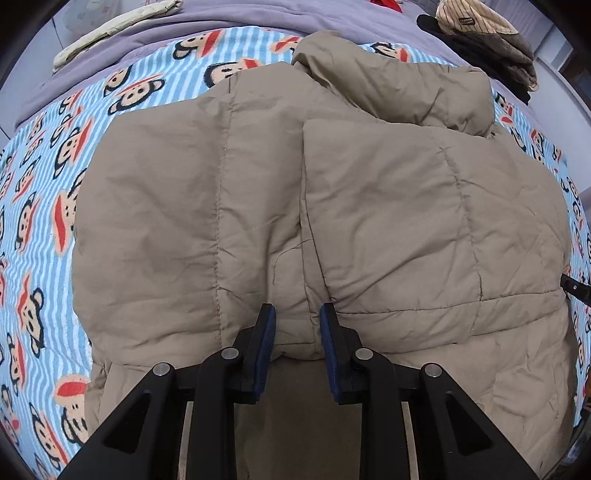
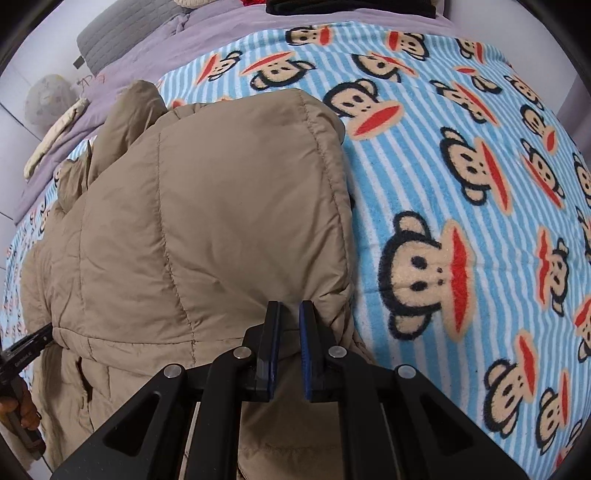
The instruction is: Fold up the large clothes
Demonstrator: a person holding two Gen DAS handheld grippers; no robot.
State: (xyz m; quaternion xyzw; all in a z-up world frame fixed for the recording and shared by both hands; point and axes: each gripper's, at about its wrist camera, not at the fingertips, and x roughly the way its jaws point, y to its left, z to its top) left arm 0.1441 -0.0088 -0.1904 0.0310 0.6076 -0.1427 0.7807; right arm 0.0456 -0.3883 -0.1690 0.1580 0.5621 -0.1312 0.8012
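A tan quilted puffer jacket (image 1: pixel 258 192) lies on a bed, its two sides folded in over the middle. It also shows in the right wrist view (image 2: pixel 207 229). My left gripper (image 1: pixel 297 314) has its jaws a little apart around a fold of the jacket's near hem. My right gripper (image 2: pixel 289 308) has its jaws nearly together on the jacket's near right edge. The left gripper shows at the left edge of the right wrist view (image 2: pixel 26 354).
The bed is covered by a blue-striped monkey-print blanket (image 2: pixel 461 184). A purple sheet (image 1: pixel 221 22) lies at the far side. A cream pillow (image 1: pixel 110 29) lies far left. A pile of dark and striped clothes (image 1: pixel 487 40) lies far right.
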